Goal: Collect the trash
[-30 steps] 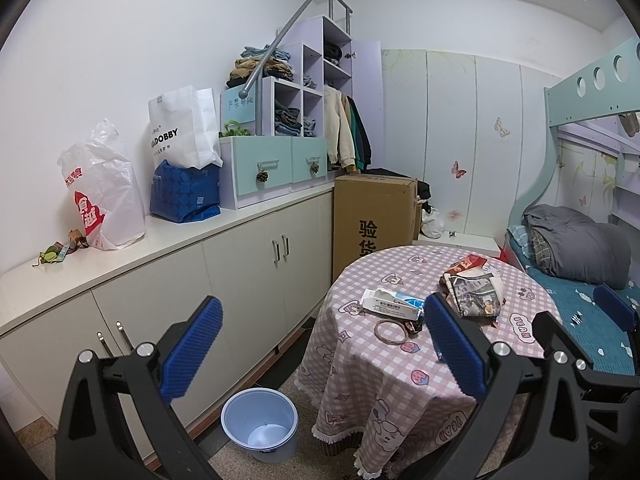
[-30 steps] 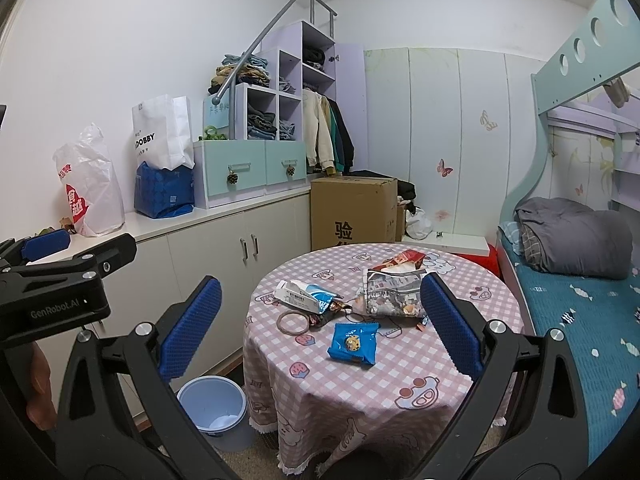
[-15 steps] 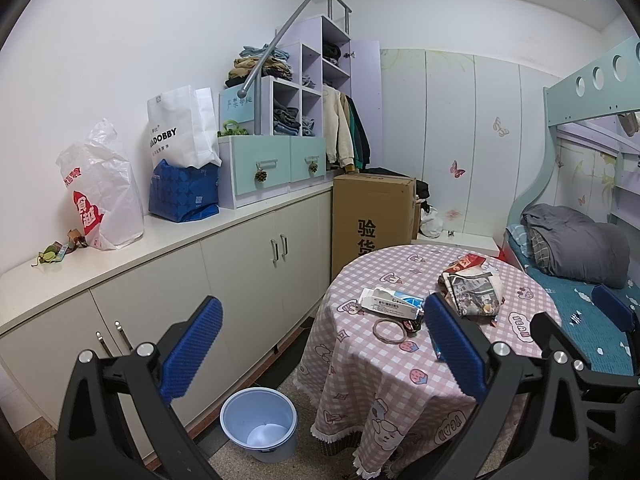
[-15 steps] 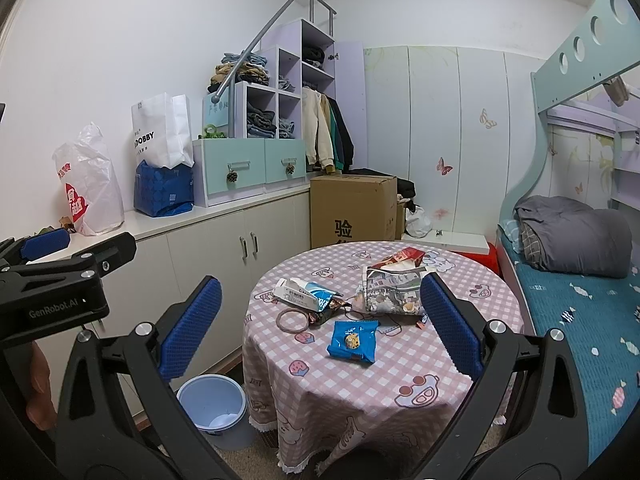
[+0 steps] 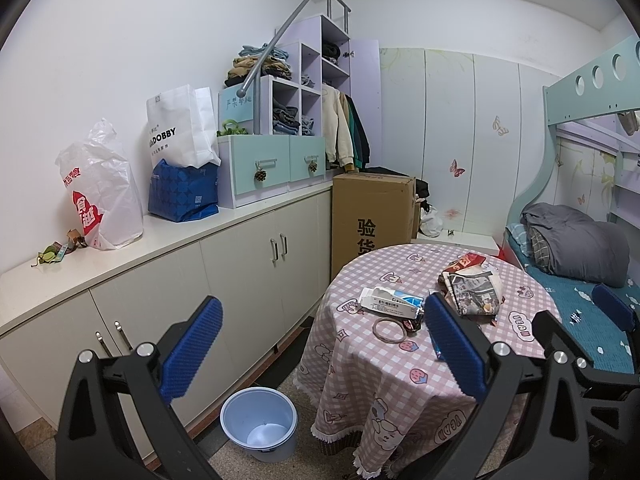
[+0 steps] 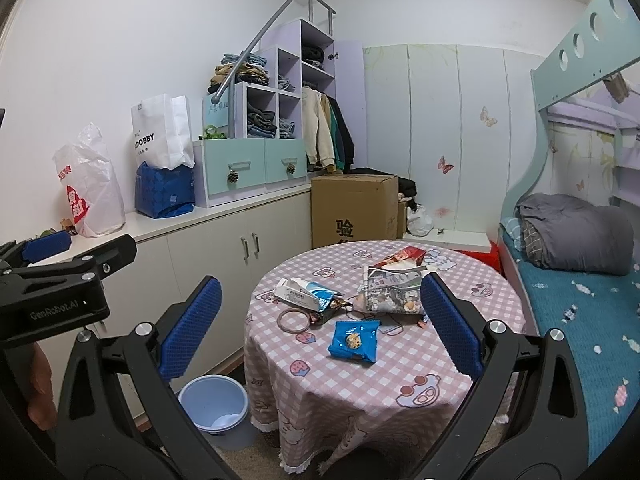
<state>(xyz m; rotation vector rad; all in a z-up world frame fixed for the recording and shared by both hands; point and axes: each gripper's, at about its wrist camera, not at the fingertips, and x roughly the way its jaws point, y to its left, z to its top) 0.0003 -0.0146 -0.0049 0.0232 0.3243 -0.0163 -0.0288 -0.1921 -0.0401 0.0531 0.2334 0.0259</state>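
Trash lies on a round table with a pink checked cloth: a blue cookie packet, a white and blue carton, a tape ring, a crumpled printed bag and a red wrapper. The carton and printed bag also show in the left wrist view. A light blue bin stands on the floor left of the table, also in the right wrist view. My left gripper and right gripper are open, empty, short of the table.
A long white cabinet runs along the left wall with bags on top. A cardboard box stands behind the table. A bunk bed with a grey blanket is on the right.
Both views have shifted only slightly; the table looks marginally closer. Both grippers stay open and empty.
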